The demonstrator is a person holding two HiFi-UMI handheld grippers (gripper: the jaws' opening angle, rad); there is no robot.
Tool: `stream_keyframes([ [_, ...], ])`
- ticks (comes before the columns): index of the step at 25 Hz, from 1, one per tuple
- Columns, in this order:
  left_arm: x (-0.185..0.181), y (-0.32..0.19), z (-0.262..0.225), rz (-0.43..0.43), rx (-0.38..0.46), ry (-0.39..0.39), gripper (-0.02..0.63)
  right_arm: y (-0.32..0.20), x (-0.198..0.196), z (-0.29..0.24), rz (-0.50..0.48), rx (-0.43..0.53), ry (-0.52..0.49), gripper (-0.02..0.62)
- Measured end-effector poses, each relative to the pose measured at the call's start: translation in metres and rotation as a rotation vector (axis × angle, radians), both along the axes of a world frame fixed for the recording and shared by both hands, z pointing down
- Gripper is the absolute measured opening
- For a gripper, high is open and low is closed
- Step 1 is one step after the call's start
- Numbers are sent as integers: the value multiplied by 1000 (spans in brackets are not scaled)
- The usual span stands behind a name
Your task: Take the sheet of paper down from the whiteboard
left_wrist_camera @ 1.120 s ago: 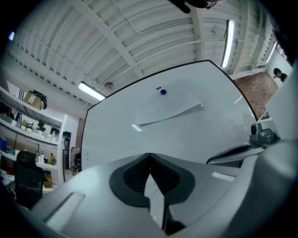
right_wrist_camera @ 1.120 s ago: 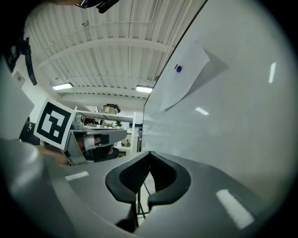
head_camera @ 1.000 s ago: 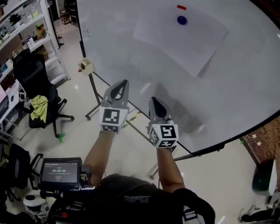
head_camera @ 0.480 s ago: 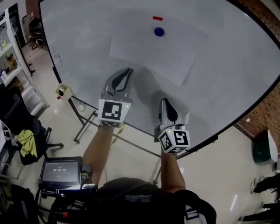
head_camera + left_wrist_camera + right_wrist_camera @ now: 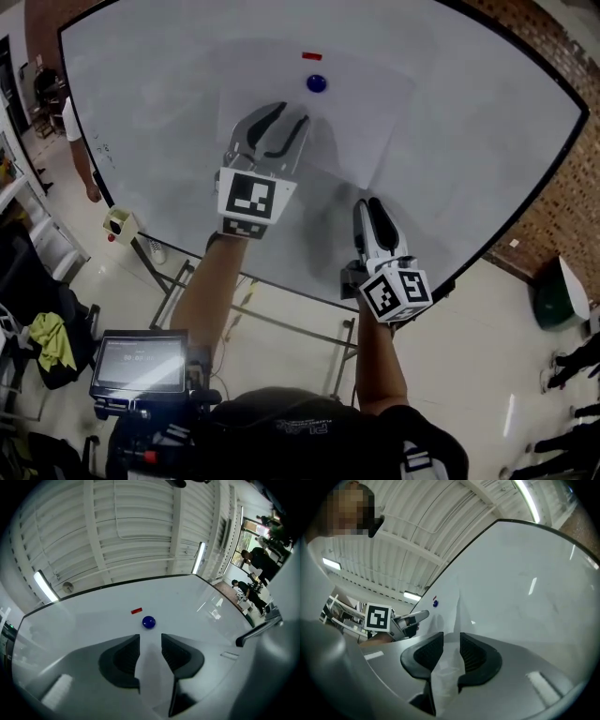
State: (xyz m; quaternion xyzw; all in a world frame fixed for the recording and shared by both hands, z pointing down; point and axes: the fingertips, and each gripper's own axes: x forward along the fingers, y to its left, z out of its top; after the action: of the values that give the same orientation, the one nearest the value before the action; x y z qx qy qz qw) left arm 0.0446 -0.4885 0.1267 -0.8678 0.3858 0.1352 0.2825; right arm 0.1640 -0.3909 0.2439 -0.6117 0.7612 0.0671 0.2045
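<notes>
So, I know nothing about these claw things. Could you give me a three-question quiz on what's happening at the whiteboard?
1. What sits on the top of the sheet of paper on the whiteboard? A) a strip of tape B) a round blue magnet C) a metal clip
2. True or false: the sheet of paper is already off the whiteboard.
3. Which is nearer the magnet, the left claw or the right claw?
Key: 1 B. 2 False, it hangs on the board. 3 The left claw; both claws' jaws are opening with nothing gripped.
</notes>
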Motion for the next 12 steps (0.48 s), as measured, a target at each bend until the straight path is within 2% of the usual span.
stream_keyframes([
  [5, 13, -10, -17, -3, 12, -22, 204, -16, -6, -15, -70, -6, -17, 131],
  [12, 21, -12, -42, 4, 17, -36, 209, -22, -14, -32, -74, -3, 10, 132],
])
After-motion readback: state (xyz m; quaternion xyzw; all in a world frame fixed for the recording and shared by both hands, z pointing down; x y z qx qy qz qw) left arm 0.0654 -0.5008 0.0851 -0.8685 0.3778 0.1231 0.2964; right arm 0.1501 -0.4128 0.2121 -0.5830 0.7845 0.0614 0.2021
